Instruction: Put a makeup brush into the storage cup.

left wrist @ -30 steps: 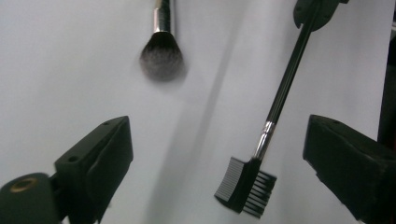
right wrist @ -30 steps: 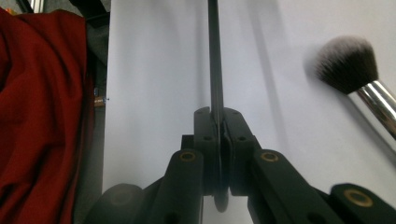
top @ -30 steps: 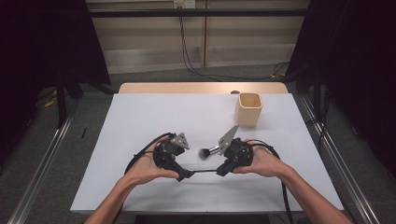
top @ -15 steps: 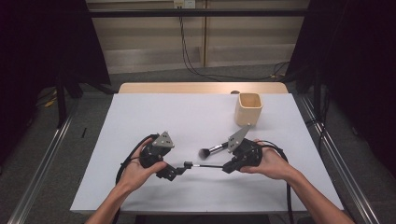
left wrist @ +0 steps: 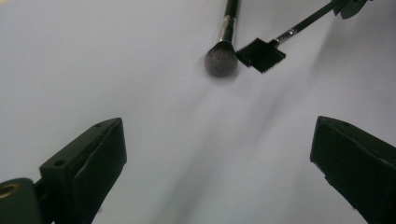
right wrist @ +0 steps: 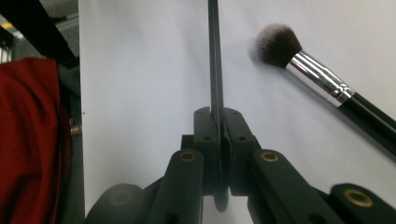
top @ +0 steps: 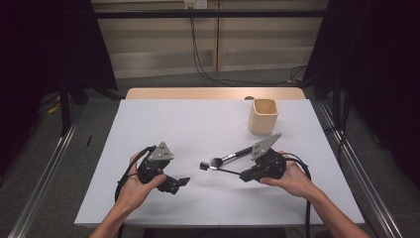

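Note:
My right gripper [top: 244, 175] [right wrist: 217, 115] is shut on the thin black handle of a small comb brush [right wrist: 215, 56], which sticks out leftward over the table. Its flat toothed head [top: 203, 166] [left wrist: 260, 55] hangs just beside the bristles of a fluffy powder brush [top: 233, 157] [left wrist: 221, 59] [right wrist: 280, 44]. That powder brush lies loose on the white table with its silver ferrule and black handle running under my right hand. My left gripper [top: 181, 183] [left wrist: 217, 140] rests at the front left with its jaws wide apart and nothing between them, pointing at both brush heads.
A square wooden cup [top: 263, 116] stands upright at the back right of the white table [top: 198, 124]. A red garment [right wrist: 28, 140] shows past the table edge in the right gripper view. Metal rails [top: 44, 178] run along both sides.
My left gripper has drawn away to the left, opening a gap to the comb brush. My right gripper has shifted a little to the right, still holding that brush.

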Available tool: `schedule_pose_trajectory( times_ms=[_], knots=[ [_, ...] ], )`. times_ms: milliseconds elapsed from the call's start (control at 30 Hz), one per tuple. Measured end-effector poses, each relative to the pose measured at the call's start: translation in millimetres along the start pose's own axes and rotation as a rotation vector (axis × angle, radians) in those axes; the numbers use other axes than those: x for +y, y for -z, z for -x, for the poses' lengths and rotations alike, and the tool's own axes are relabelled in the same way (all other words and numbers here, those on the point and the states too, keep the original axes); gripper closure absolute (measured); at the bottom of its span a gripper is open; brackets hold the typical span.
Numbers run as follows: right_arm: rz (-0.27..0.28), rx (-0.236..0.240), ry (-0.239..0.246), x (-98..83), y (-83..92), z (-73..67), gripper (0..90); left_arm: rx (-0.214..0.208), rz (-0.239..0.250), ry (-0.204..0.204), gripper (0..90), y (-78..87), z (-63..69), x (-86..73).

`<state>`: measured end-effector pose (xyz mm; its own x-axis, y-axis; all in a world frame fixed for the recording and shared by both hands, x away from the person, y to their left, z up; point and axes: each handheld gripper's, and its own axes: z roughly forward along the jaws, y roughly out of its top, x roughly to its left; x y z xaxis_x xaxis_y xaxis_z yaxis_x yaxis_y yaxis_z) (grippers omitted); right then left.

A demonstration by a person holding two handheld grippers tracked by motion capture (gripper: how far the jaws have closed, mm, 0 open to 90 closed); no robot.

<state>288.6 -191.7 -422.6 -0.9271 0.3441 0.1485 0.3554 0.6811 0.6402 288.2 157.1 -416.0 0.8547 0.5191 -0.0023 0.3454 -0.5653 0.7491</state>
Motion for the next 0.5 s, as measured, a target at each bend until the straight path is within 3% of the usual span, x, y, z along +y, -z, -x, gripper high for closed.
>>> schedule_pose_trajectory(
  times_ms=[133, 233, 333, 500],
  knots=[
    [0.063, -0.003, -0.039, -4.3, -5.4, 2.1, 86.3, 0.003, 0.004, 0.020, 3.6, 2.3, -1.1, -5.8],
    [0.074, 0.006, -0.048, -5.3, -8.0, 1.6, 86.2, 0.002, 0.004, 0.030, 3.6, 1.7, -1.7, -8.0],
    [0.137, 0.024, -0.072, -7.1, -12.0, 0.8, 86.3, 0.014, 0.014, 0.042, 3.6, 1.0, -1.3, -12.2],
    [0.204, 0.001, -0.090, -9.2, -13.6, -0.1, 86.3, 0.015, 0.017, 0.046, 3.6, 1.4, -0.3, -15.4]
  ],
)
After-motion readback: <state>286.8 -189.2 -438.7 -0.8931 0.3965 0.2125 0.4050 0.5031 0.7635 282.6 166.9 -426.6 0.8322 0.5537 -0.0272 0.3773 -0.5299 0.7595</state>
